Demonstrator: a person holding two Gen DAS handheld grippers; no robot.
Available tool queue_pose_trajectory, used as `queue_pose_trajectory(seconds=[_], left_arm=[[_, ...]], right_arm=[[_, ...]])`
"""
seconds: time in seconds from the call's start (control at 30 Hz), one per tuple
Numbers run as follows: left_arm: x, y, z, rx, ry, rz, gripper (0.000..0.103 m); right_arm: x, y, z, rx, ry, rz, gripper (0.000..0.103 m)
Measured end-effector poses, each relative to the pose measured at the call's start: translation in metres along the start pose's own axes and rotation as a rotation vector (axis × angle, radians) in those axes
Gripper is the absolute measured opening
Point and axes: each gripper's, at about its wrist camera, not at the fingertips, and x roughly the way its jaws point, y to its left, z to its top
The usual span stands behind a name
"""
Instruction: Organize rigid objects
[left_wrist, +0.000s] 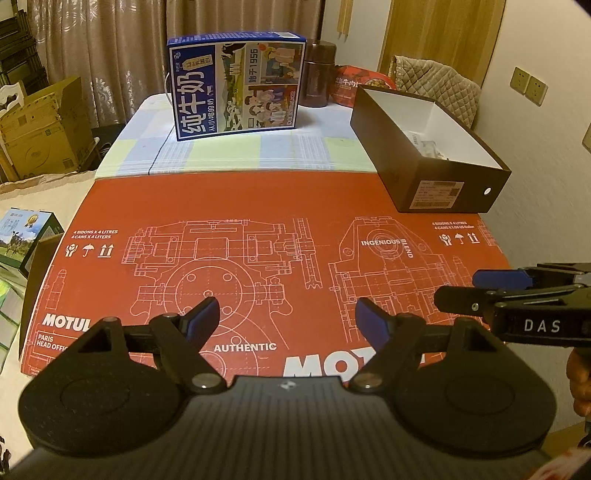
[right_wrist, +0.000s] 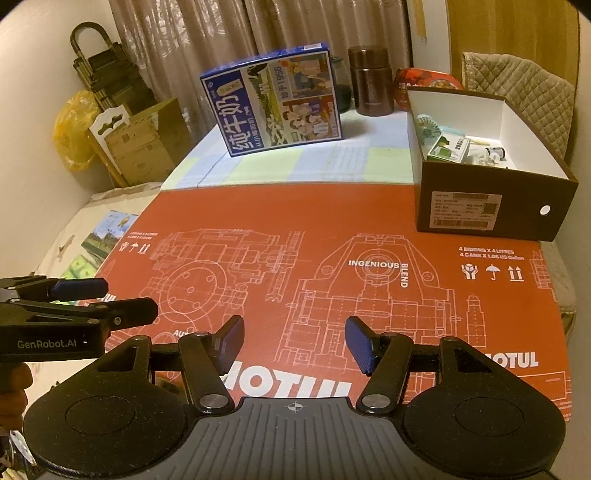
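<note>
My left gripper (left_wrist: 288, 314) hovers open over a flat red Motul cardboard sheet (left_wrist: 258, 206) on the table, nothing between its blue pads. My right gripper (right_wrist: 295, 336) hangs open beside it over the same sheet (right_wrist: 332, 221), also holding nothing. Each gripper shows at the edge of the other's view: right gripper (left_wrist: 476, 290), left gripper (right_wrist: 107, 295). A brown shoebox (left_wrist: 388, 147) stands at the right back of the sheet; its white inside (right_wrist: 528, 199) holds a small fan, a green carton and other small items. A blue milk carton box (left_wrist: 236, 86) (right_wrist: 273, 103) stands upright at the far end.
Behind the milk box stand a brown jar (left_wrist: 319, 74) and a red noodle bowl (left_wrist: 354, 85). A quilted chair back (left_wrist: 432, 77) is past the shoebox. Left of the table lie cardboard boxes (left_wrist: 40, 129), a yellow bag (right_wrist: 74, 125) and a small printed box (left_wrist: 26, 236).
</note>
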Motion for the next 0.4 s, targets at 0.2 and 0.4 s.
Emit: queue_pose_trajectory(seconds=[0.2, 0.4], left_arm=[[0.0002, -0.0006, -0.0002, 0.001, 0.001, 0.000, 0.078], [-0.0012, -0.0027, -0.0021, 0.013, 0.000, -0.003, 0.078]], right_arm=[[0.0004, 0.0017, -0.0013, -0.001, 0.003, 0.000, 0.058], [0.0007, 0.0011, -0.0028, -0.001, 0.006, -0.004, 0.058]])
